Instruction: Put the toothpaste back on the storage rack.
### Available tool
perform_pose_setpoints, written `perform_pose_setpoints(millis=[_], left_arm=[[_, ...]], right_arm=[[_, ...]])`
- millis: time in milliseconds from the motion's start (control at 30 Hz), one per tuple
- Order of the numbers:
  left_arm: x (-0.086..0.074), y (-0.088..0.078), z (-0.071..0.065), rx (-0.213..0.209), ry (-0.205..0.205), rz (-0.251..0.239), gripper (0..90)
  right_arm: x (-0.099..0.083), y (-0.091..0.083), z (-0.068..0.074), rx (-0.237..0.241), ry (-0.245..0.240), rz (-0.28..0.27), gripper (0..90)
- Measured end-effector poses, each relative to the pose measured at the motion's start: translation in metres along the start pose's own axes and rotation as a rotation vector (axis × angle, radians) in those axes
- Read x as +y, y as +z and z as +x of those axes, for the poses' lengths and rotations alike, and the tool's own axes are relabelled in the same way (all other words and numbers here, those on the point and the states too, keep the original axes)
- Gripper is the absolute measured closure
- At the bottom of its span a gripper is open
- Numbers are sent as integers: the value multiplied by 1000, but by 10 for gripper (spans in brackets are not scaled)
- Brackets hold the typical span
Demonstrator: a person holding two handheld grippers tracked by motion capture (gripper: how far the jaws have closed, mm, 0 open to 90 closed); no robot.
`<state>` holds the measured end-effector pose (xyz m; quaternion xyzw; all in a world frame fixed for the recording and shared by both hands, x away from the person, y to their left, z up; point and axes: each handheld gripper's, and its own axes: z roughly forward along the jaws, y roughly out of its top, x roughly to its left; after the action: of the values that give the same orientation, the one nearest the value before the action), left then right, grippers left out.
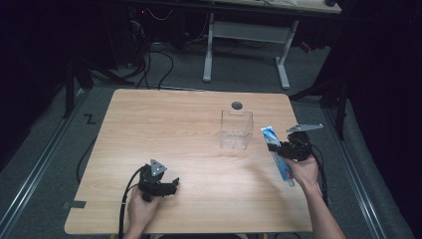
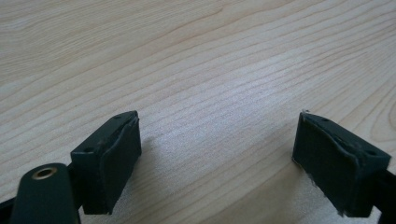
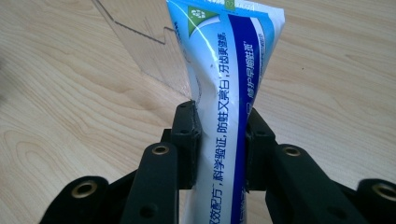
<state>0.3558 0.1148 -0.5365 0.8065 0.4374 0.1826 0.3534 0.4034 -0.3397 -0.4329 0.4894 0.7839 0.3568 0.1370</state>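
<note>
Toothpaste tube (image 3: 224, 88) pinched in right gripper (image 3: 219, 135), left gripper (image 2: 215, 158) wide, empty

Both grippers are matte black w/ two blocky jaws each; left gripper (image 1: 160, 185) carries a grey three-cornered plate w/ small dark holes on top and a black cable looping back past the left hand (image 1: 141, 206), right gripper (image 1: 290, 150) has the same grey plate on a stalk and a black cable trailing by the right hand (image 1: 303, 171). Close up, jaw pads are dark, rubbery, w/ rough frayed edges and small recessed screw holes; linkage arms are black w/ brass-coloured rivets at the pivots. No sleeves in sight, forearms bare, no gloves, watch etc.
</note>
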Motion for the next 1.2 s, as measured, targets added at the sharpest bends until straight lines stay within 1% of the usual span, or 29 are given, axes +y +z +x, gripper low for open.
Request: perform_pose_setpoints(millis=[67, 133, 200, 267, 367, 433, 500, 567, 633, 733, 767, 800, 833, 900, 967, 1033, 1100, 1133, 1200], left_arm=[[0, 0, 0, 3, -5, 0, 155], [1, 1, 0, 5, -7, -1, 155], [1, 1, -1, 6, -8, -1, 155], [1, 1, -1, 6, -8, -1, 155], [1, 1, -1, 7, -10, 0, 155], [1, 1, -1, 8, -10, 0, 155], [1, 1, -1, 8, -10, -1, 155], [1, 1, -1, 8, -10, 0, 155], [1, 1, -1, 9, -11, -1, 155], [0, 0, -1, 9, -10, -1, 155], [0, 0, -1, 9, -10, -1, 155], [0, 0, -1, 9, -10, -1, 155], [0, 0, -1, 9, -10, -1, 155], [0, 0, -1, 9, -10, -1, 155], [0, 1, -1, 10, -12, -1, 155], [0, 1, -1, 10, -12, -1, 155], [0, 0, -2, 11, -11, -1, 155], [0, 0, -2, 10, -12, -1, 155], [0, 0, -2, 10, -11, -1, 155]], right_arm=[[5, 1, -1, -1, -1, 3, 716], [11, 0, -1, 13, 11, -21, 716], [15, 0, 2, 34, 22, -39, 716], [19, -1, 6, 43, 13, -65, 716], [27, 2, 14, 57, -3, -75, 716], [28, 2, 17, 55, -10, -75, 716], [33, 3, 20, 64, -26, -76, 716], [36, 3, 23, 52, -37, -83, 716], [38, 4, 27, 67, -44, -78, 716], [39, 4, 29, 64, -42, -84, 715], [40, 4, 29, 73, -40, -85, 716], [42, 2, 29, 88, -30, -100, 716], [43, 1, 30, 86, -29, -107, 715], [44, 0, 32, 88, -33, -114, 715], [46, -3, 33, 105, -38, -114, 715], [54, -7, 34, 92, -45, -135, 716], [55, -9, 34, 99, -43, -141, 716], [57, -11, 35, 109, -49, -153, 716], [58, -12, 37, 102, -52, -159, 716]])
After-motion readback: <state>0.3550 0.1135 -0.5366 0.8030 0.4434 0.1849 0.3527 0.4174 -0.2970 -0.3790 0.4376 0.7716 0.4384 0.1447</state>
